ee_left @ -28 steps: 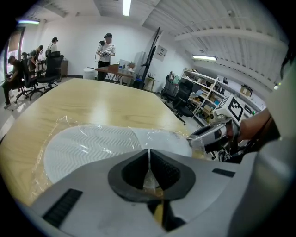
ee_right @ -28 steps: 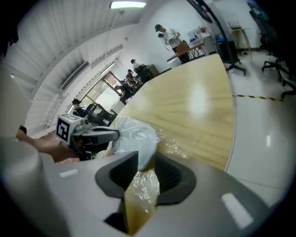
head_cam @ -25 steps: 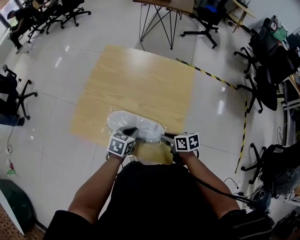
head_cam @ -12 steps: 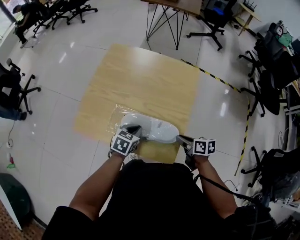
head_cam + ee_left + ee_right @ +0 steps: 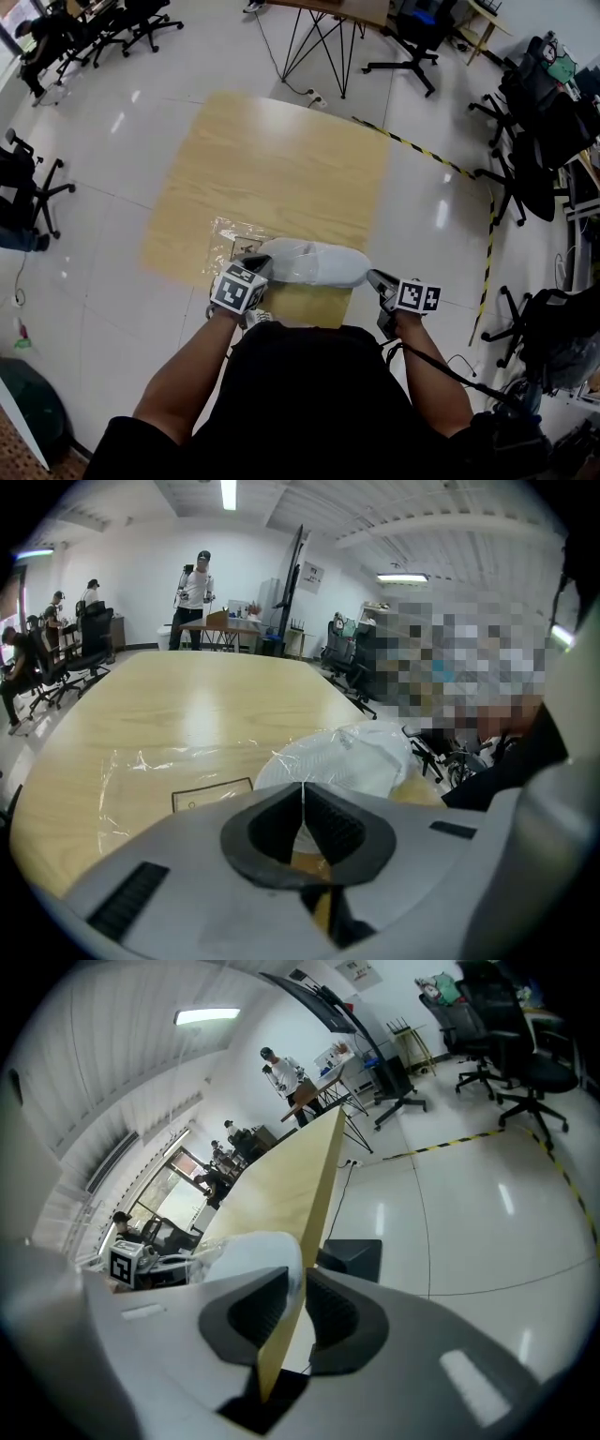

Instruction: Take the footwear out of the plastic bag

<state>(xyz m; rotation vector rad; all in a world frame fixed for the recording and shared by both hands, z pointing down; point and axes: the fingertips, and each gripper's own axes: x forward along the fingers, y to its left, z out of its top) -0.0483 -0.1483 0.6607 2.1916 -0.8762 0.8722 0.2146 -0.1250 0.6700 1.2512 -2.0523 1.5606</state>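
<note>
A white shoe lies near the table's front edge, with clear film still over it. The plastic bag trails flat to its left. My left gripper sits at the shoe's left end, shut on the bag's thin film, which shows as a thin line between the pads, with the shoe just beyond. My right gripper is off the shoe's right end at the table's edge. Its jaws are opening, a narrow gap apart. Only the table's edge shows in that gap; the shoe is beside the left jaw.
The wooden table stretches away from me. Office chairs crowd the right side, with more at the far left. A striped floor tape runs along the right. A second table on metal legs stands behind.
The shoe has slid right along the front edge and the right gripper has moved right with it. The flat part of the bag now lies uncovered to the left. The left gripper has stayed put.
</note>
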